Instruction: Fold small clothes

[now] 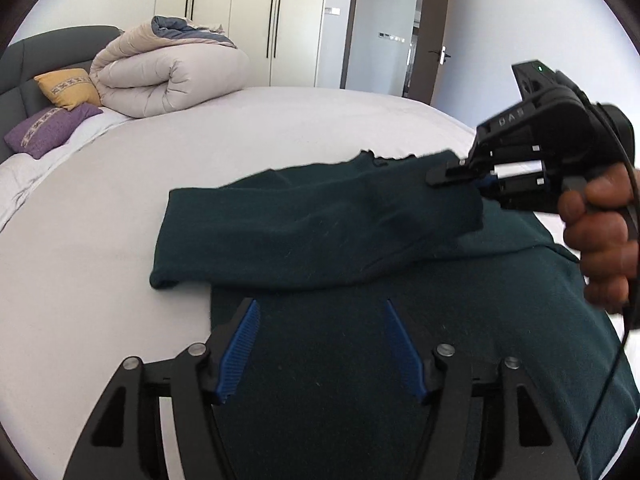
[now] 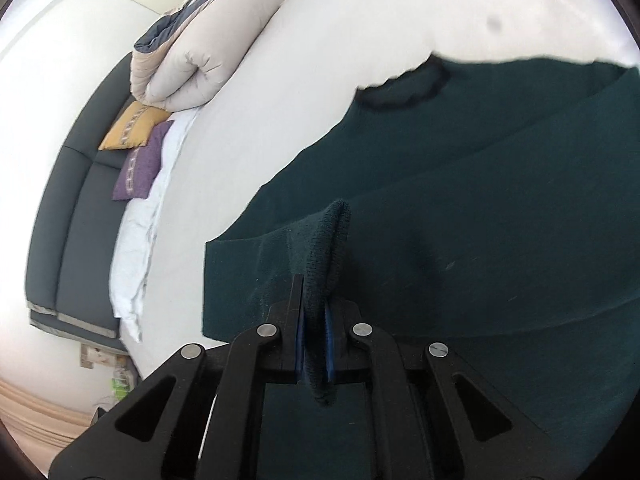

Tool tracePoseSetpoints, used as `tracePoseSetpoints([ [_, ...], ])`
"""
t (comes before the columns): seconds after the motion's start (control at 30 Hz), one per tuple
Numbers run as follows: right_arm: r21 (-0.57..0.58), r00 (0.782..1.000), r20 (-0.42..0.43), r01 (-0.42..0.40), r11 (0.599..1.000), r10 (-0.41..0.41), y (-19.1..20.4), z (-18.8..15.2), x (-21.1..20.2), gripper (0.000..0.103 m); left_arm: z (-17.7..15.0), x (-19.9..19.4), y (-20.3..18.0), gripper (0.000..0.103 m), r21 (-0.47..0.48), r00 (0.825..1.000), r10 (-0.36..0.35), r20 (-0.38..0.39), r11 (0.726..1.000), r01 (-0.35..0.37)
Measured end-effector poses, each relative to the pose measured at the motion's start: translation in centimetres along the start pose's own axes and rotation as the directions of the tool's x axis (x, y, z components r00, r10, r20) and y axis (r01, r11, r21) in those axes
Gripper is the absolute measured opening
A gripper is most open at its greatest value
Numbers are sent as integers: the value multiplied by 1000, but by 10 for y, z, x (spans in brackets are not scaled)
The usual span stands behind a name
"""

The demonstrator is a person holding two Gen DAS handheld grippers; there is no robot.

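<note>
A dark green knit garment (image 1: 360,360) lies on the white bed (image 1: 100,280), with one sleeve (image 1: 300,232) folded across its body. My left gripper (image 1: 320,308) hangs open just above the garment's body, and nothing sits between its blue pads (image 1: 240,344). My right gripper (image 1: 436,178), held in a hand (image 1: 600,232), is shut on the sleeve's end at the right. In the right wrist view the same gripper (image 2: 316,292) pinches a ribbed cuff (image 2: 326,248) between its blue pads, and the garment (image 2: 480,220) spreads out beyond it.
A rolled beige duvet (image 1: 168,76), a yellow cushion (image 1: 68,88) and a purple cushion (image 1: 48,130) sit at the head of the bed against a dark headboard (image 1: 40,56). White wardrobes (image 1: 240,20) and a doorway (image 1: 384,28) stand behind. A cable (image 1: 616,364) hangs from the right gripper.
</note>
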State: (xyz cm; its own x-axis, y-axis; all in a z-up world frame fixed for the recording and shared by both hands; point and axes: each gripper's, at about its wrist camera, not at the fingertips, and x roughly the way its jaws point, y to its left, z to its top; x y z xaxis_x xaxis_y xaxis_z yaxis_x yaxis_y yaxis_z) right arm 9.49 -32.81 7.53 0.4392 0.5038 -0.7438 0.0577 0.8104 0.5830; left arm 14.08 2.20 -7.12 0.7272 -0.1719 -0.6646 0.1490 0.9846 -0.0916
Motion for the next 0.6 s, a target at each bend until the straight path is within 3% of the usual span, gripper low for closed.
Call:
tracePoseSetpoints([
  [0.2,5,975,51,216,976,-216,-51,33,-31,7,-26,13,-26,66,98,996,-7,-92,995,16],
  [0.57,53,928,61,366,929,-368,-104,52,-24,7,-32,20,-22,68,64,994,-30,-108,997,38],
  [0.6,49,923,67,377,925,-380,-113,38,-31,7,-32,20,-22,69,66,994,-29,-108,997,36],
])
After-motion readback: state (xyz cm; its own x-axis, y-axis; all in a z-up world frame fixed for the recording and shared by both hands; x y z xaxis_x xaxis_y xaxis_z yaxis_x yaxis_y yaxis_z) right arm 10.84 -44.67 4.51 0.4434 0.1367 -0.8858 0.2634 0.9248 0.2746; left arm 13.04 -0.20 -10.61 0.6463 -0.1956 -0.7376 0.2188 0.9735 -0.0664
